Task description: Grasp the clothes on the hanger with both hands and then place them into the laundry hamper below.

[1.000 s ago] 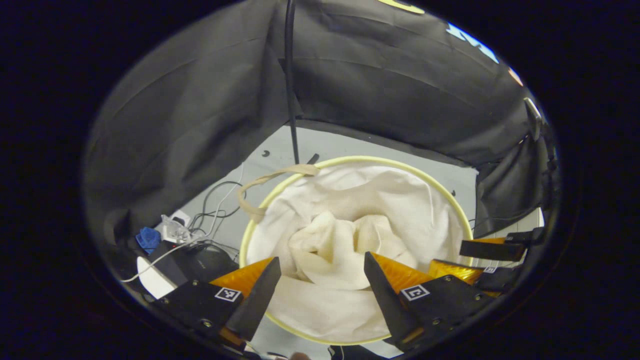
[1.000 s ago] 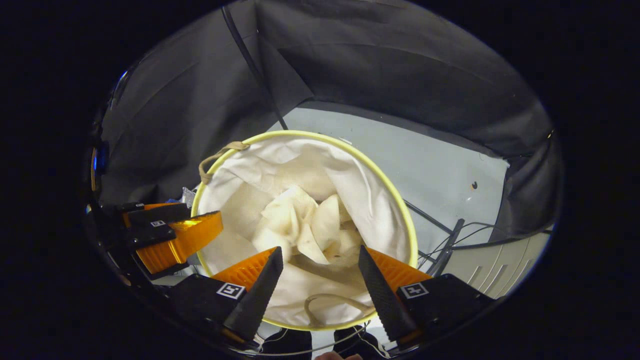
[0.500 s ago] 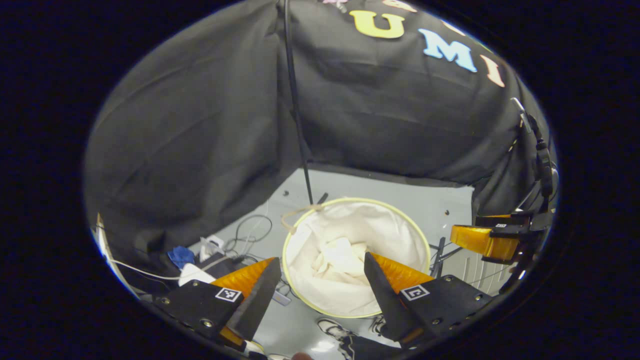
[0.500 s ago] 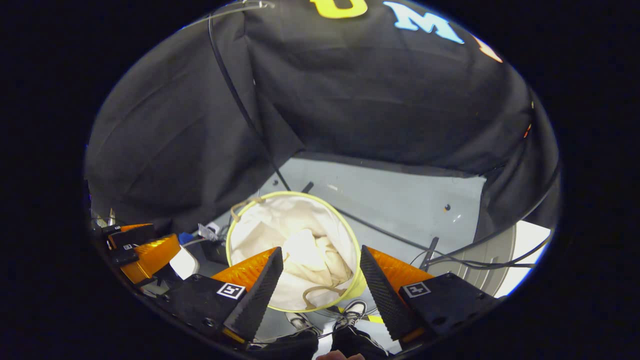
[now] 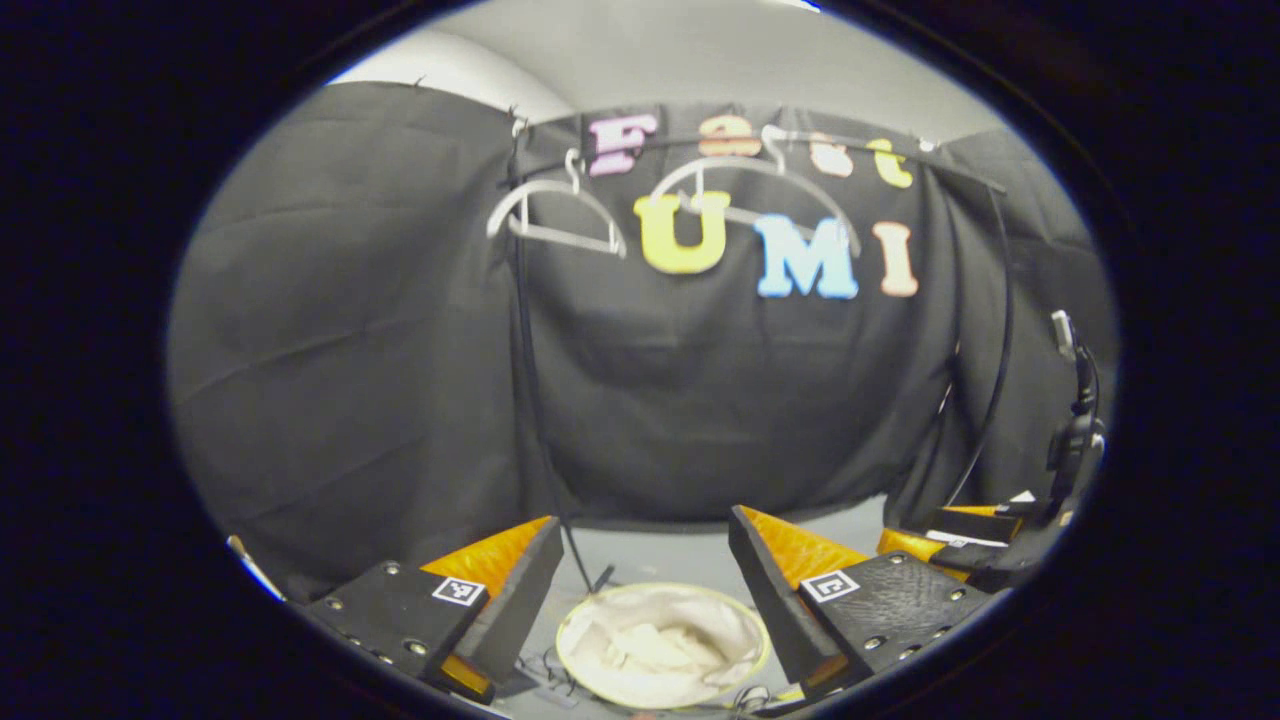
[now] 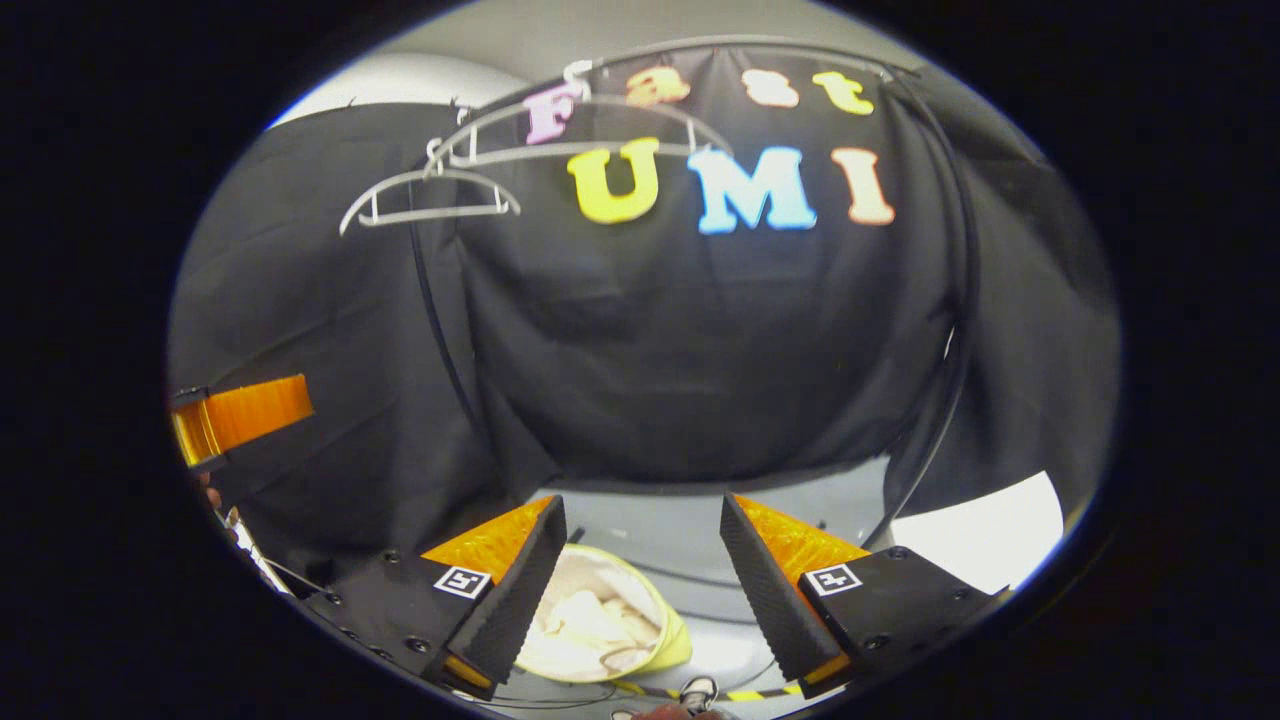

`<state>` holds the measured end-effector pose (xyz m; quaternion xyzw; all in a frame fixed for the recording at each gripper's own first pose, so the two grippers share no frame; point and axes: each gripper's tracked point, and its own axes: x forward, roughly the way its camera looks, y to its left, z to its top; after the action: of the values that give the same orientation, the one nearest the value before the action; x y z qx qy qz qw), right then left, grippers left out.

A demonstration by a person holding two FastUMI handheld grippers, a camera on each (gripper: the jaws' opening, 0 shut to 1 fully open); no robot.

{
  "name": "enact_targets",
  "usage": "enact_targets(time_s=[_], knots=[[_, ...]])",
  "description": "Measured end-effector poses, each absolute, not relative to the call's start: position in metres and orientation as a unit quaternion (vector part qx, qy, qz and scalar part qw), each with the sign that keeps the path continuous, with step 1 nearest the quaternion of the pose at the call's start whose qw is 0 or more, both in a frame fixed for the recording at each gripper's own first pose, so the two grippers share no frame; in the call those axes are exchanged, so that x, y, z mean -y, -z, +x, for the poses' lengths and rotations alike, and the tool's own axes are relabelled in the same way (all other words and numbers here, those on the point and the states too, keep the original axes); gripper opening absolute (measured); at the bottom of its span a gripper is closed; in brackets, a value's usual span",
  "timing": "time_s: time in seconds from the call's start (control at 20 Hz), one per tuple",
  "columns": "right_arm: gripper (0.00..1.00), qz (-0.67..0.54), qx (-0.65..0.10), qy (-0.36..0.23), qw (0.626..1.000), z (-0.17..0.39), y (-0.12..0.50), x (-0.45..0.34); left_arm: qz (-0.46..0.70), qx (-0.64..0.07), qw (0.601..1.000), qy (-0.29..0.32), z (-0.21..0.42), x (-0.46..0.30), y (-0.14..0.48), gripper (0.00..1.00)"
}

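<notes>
Left gripper (image 5: 640, 580): raised, level, fingers apart, empty.
Right gripper (image 6: 640, 570): raised alongside, fingers apart, empty.
Clothes (image 5: 655, 650): bunched in the hamper (image 5: 752, 632) on the floor.
Hangers (image 5: 553, 210): bare on the rail.

This is a staged recording booth, not a lived-in home. Black cloth (image 5: 380, 330) hangs as walls on every side, draped from a thin black rail (image 6: 700, 50) up high, with plain pale room wall (image 5: 700, 50) showing above it. Two bare hangers (image 5: 555, 215) dangle from the rail at the far side. Low down, a grey floor (image 6: 650, 530) carries a round laundry hamper (image 5: 662, 645) and loose cables (image 5: 545, 665) beside it.
</notes>
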<state>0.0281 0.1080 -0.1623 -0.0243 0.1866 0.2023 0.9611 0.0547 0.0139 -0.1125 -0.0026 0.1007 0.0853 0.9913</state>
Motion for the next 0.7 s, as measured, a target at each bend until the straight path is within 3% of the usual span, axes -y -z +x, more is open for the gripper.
enact_targets(time_s=[0.1, 0.3, 0.6, 0.7], knots=[[0.98, -0.011, -0.129, -0.183, 0.974, 0.023, 0.108, -0.097, -0.001, -0.029, 0.995, -0.099, 0.074, -0.024, 0.052, 1.0], [0.98, 0.01, -0.057, -0.148, 0.987, 0.013, 0.024, -0.068, -0.005, 0.039, 0.998, -0.045, 0.087, 0.002, -0.016, 1.0], [0.92, 0.015, 0.017, -0.087, 0.996, -0.029, -0.036, -0.006, -0.035, 0.063, 0.997, -0.004, 0.054, 0.024, -0.044, 1.0], [0.98, 0.036, 0.021, -0.065, 0.997, -0.03, -0.041, 0.015, -0.028, 0.047, 0.998, 0.003, 0.049, 0.027, -0.037, 1.0]])
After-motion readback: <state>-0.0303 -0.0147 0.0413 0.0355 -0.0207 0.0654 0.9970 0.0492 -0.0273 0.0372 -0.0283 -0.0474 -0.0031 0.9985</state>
